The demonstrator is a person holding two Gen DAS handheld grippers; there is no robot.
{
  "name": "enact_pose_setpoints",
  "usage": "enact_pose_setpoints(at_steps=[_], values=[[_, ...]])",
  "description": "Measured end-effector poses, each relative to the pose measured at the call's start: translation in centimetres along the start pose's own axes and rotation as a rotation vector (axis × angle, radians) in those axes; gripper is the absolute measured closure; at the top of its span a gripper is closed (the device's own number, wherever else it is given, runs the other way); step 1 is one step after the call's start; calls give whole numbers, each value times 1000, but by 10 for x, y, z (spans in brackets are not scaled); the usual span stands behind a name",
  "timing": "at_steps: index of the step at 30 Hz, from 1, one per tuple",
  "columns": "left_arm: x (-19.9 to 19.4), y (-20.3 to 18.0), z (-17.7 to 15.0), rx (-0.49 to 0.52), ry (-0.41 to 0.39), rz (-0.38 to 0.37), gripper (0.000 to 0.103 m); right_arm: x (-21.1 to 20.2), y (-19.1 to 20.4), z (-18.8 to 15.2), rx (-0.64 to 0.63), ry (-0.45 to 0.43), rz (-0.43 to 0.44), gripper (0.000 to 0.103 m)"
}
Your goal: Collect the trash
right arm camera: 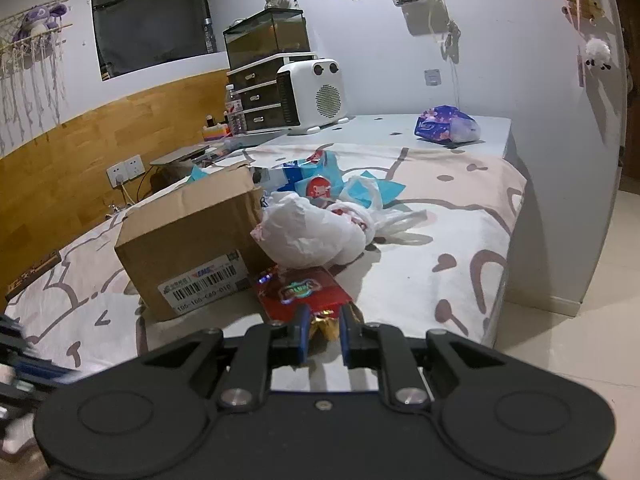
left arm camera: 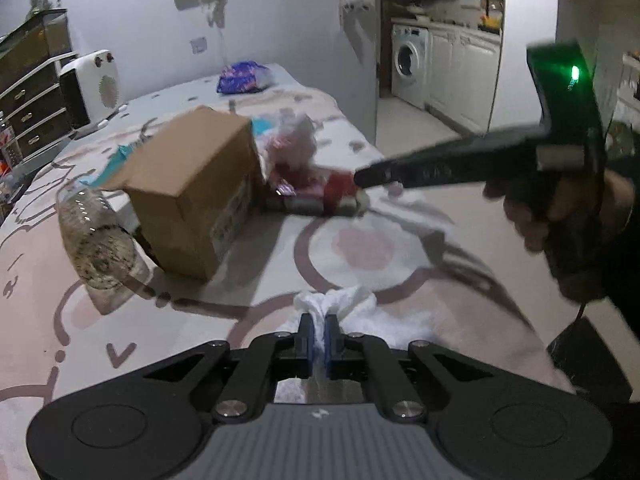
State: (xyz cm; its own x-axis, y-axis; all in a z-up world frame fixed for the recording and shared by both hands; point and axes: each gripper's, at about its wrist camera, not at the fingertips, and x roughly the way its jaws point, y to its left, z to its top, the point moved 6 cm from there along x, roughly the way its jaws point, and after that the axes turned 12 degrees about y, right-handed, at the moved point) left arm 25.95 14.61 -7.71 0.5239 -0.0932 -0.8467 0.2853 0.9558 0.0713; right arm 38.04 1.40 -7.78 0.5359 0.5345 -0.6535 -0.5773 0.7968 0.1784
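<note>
My left gripper (left arm camera: 319, 330) is shut on a crumpled white tissue (left arm camera: 340, 304) low over the patterned bedspread (left arm camera: 360, 248). My right gripper (right arm camera: 325, 326) is shut on the near end of a red snack wrapper (right arm camera: 304, 292) that lies beside a cardboard box (right arm camera: 188, 240). In the left wrist view the right gripper (left arm camera: 360, 178) reaches in from the right to the red wrapper (left arm camera: 320, 196) next to the box (left arm camera: 196, 188). A white plastic bag (right arm camera: 308, 232) and blue wrappers (right arm camera: 320, 176) lie behind the wrapper. A clear plastic bottle (left arm camera: 96, 236) lies left of the box.
A purple packet (right arm camera: 446, 124) sits at the far end of the bed. A white heater (right arm camera: 314, 94) and a drawer unit (right arm camera: 260, 96) stand at the back. The bed edge drops to a tiled floor (right arm camera: 580, 320) on the right.
</note>
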Motion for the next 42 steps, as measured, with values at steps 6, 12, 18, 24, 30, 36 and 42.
enact_pose_setpoints(at_steps=[6,12,18,24,30,36,42], values=[[-5,0,-9,0,-6,12,85,5,-9,-3,-60,34,25,78],[-9,4,-14,-8,-16,90,32,14,-9,4,-144,27,37,36],[-6,11,-24,-132,14,-72,23,14,-6,13,-154,3,153,26],[-10,-3,-26,-168,2,-197,13,35,1,19,-159,43,170,25],[-11,-18,-19,-186,-45,-192,13,52,6,23,-140,52,135,31],[-3,-35,-12,-151,-45,-96,11,51,12,18,-136,54,124,46],[4,-46,-14,-138,-69,-44,25,39,14,12,-130,63,79,49]])
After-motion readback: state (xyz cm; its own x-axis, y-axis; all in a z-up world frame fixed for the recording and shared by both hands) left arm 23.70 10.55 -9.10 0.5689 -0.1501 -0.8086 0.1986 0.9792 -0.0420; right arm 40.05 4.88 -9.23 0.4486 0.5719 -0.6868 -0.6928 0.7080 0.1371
